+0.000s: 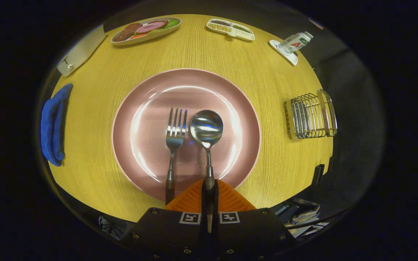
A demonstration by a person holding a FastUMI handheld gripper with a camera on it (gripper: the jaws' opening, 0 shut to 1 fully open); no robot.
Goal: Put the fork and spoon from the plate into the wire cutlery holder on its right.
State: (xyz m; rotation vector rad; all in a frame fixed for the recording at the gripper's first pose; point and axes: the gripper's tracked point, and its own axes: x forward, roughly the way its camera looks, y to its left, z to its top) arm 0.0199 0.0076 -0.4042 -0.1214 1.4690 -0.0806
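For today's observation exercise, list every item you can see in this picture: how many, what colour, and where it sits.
table: one, yellow wood-grain, under everything
plate: one, pink, middle of table
fork: one, steel, dark handle, on plate, left of spoon
spoon: one, steel, on plate, handle between the fingers
wire cutlery holder: one, silver, right of plate
cloth: one, blue, left of plate
food tray: one, white, far side
divided tray: one, white, far side
carton: one, white, on a small white dish
gripper: one, orange fingers closed on spoon handle
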